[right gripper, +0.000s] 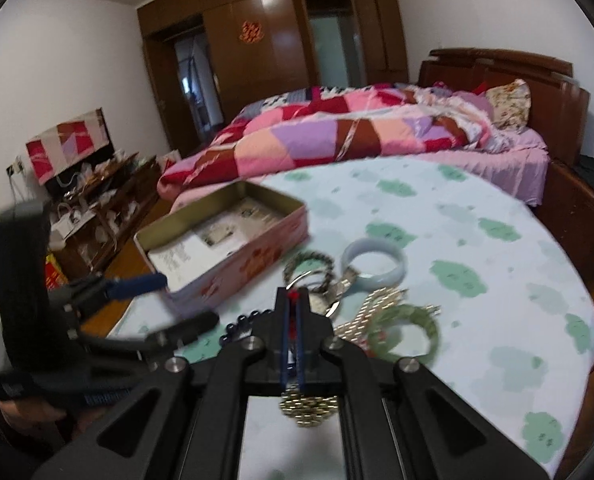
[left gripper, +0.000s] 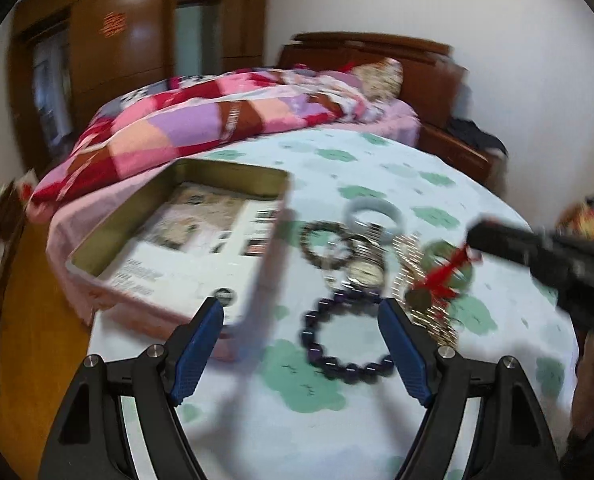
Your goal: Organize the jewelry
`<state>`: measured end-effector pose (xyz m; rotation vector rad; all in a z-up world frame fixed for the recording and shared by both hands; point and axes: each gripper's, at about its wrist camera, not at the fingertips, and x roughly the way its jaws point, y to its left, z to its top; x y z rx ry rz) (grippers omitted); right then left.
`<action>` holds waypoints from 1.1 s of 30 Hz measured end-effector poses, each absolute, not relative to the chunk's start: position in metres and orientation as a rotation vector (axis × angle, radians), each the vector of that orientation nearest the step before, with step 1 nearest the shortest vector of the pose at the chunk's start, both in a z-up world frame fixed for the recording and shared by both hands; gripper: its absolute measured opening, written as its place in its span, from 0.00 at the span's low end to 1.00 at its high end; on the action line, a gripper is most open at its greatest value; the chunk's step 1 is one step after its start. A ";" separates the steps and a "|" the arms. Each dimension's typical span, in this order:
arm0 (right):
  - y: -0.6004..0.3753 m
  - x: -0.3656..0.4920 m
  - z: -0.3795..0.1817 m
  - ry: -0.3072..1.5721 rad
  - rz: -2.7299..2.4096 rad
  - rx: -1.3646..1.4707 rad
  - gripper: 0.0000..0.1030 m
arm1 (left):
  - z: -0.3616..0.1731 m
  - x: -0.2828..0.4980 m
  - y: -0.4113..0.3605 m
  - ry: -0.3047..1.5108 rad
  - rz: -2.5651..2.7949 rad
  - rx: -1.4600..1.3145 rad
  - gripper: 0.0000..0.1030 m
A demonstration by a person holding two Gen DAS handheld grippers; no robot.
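- Currently the tin box [right gripper: 221, 240] holds only printed paper; no jewelry shows inside it, so by this judgement the sorting has barely begun.
- Right gripper [right gripper: 293, 300]: fingers pressed together on a red-corded piece whose gold-coloured charm [right gripper: 309, 406] hangs near the camera. It is lifted just above the pile.
- Left gripper [left gripper: 301, 320]: fingers wide apart, holding nothing, poised above the dark purple bead bracelet [left gripper: 345, 344].
- Remaining on the cloth, right of the tin: pale bangle [right gripper: 373, 260], brown bead bracelet [left gripper: 327, 242], watch [left gripper: 363, 270], gold chain [right gripper: 373, 308] and green bangle [right gripper: 403, 334] (several overlap; exact contacts are blurred).
- Surface: round table under a white tablecloth [right gripper: 477, 240] printed with green patches; the tin sits at its far left.
- Room: a bed with a patchwork quilt [right gripper: 357, 132] lies beyond the table, a brown wardrobe [right gripper: 269, 40] stands against the far wall, and a cluttered low cabinet [right gripper: 97, 208] stands at left.
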<state>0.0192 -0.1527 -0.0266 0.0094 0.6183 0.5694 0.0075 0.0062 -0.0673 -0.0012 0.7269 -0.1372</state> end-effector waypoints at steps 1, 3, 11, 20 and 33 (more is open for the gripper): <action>-0.155 0.020 -0.025 0.615 0.563 0.012 0.04 | -0.067 0.008 0.000 0.728 -0.150 0.016 0.77; -0.163 0.022 -0.024 0.607 0.543 0.020 0.04 | -0.069 0.009 -0.011 0.739 -0.189 0.051 0.77; -0.180 0.029 -0.034 0.620 0.515 0.068 0.04 | -0.091 0.042 -0.025 0.870 -0.257 0.018 0.77; -0.187 0.027 -0.035 0.615 0.517 0.079 0.04 | -0.099 0.050 -0.034 0.890 -0.232 0.063 0.77; -0.188 0.026 -0.038 0.629 0.516 0.095 0.04 | -0.103 0.050 -0.052 0.947 -0.310 0.056 0.49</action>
